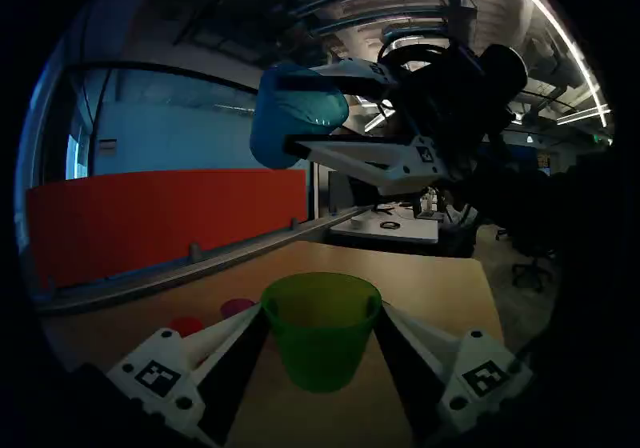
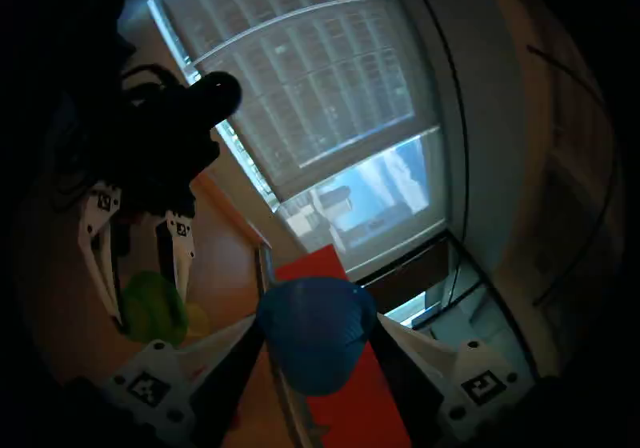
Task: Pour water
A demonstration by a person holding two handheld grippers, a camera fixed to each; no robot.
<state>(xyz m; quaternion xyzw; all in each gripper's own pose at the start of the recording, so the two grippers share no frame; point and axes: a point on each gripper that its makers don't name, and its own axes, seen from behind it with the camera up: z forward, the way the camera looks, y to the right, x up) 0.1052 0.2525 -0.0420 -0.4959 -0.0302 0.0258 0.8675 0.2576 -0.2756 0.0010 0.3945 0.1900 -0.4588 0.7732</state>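
My left gripper [image 1: 322, 336] is shut on a green cup [image 1: 322, 328], held upright just above the wooden table [image 1: 432, 280]. High above it, my right gripper [image 1: 308, 120] is shut on a blue cup [image 1: 290, 116] that lies tipped on its side, mouth toward the right. In the right gripper view the blue cup [image 2: 316, 332] sits between my own fingers, right gripper [image 2: 318, 336], and the room appears rolled over. The left gripper [image 2: 148, 288] hangs at the left there, clamped on the green cup [image 2: 152, 308]. No water stream is visible.
A red cup [image 1: 186, 325] and a purple cup [image 1: 236, 306] stand on the table behind my left finger. An orange divider panel [image 1: 160, 216] runs along the table's far edge. Desks and office chairs [image 1: 528, 272] lie beyond on the right. Windows [image 2: 320, 104] are above.
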